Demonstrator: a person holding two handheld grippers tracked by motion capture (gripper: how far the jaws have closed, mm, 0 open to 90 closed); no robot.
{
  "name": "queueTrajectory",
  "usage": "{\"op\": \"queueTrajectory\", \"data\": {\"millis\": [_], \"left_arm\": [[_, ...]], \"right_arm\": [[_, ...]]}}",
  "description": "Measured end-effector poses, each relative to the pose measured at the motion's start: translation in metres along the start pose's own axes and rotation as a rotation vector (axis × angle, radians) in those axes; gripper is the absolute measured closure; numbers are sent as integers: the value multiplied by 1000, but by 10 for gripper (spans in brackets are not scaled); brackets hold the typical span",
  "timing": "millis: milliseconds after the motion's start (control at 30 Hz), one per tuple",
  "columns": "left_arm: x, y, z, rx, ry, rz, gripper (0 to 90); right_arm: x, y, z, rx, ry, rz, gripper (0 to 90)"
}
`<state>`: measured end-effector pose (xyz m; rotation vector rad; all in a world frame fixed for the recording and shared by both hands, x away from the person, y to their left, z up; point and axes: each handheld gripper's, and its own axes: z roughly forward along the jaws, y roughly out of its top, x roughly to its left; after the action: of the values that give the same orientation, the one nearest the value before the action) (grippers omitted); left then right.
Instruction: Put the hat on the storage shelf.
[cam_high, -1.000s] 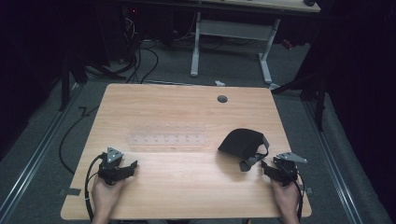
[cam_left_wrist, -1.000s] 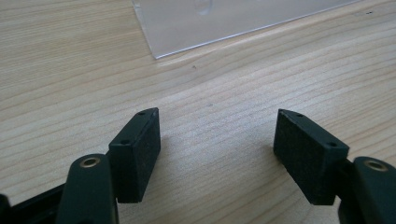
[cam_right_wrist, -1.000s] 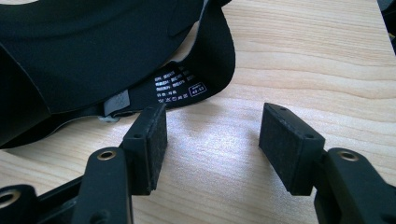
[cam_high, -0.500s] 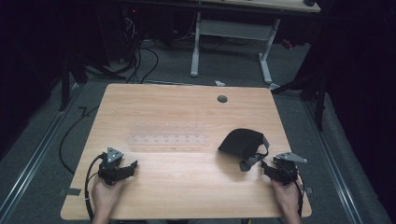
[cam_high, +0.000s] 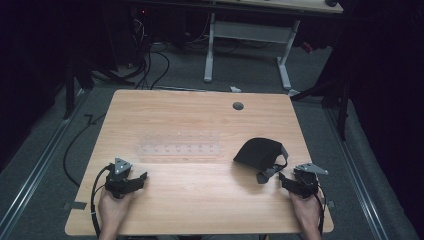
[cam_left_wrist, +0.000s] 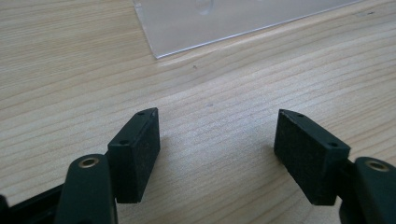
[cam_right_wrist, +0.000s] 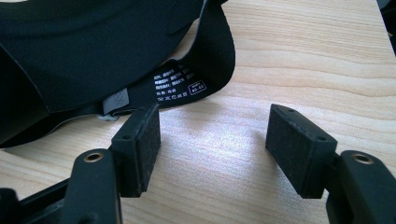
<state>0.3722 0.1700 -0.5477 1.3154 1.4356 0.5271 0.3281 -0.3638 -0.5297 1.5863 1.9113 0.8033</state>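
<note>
On the wooden tabletop (cam_high: 200, 125) a black cap (cam_high: 260, 152) lay toward the right side, its strap and label turned to the near edge. The right claw (cam_high: 286, 181) rested just beside the cap, its jaws apart with bare wood between them and the cap's label strap (cam_right_wrist: 196, 79) close ahead. The left claw (cam_high: 142, 177) sat near the front left, jaws also apart, empty, just short of a clear plastic sheet (cam_high: 179, 147) lying flat mid-table
</note>
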Motion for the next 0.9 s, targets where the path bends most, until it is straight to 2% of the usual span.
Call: {"op": "queueTrajectory", "data": {"millis": [167, 467, 600, 700, 900], "left_arm": [[0, 0, 0, 0, 0, 0, 318], [0, 0, 0, -1, 1, -1, 317], [0, 0, 0, -1, 1, -1, 317], [0, 0, 0, -1, 2, -1, 317], [0, 0, 0, -1, 2, -1, 317]], "right_arm": [[0, -1, -2, -4, -4, 8, 407], [-1, -4, -7, -12, 11, 23, 428], [-1, -4, -11, -29, 20, 25, 429], [-3, -3, -16, -56, 38, 46, 426], [-4, 2, -21, -78, 39, 42, 431]]}}
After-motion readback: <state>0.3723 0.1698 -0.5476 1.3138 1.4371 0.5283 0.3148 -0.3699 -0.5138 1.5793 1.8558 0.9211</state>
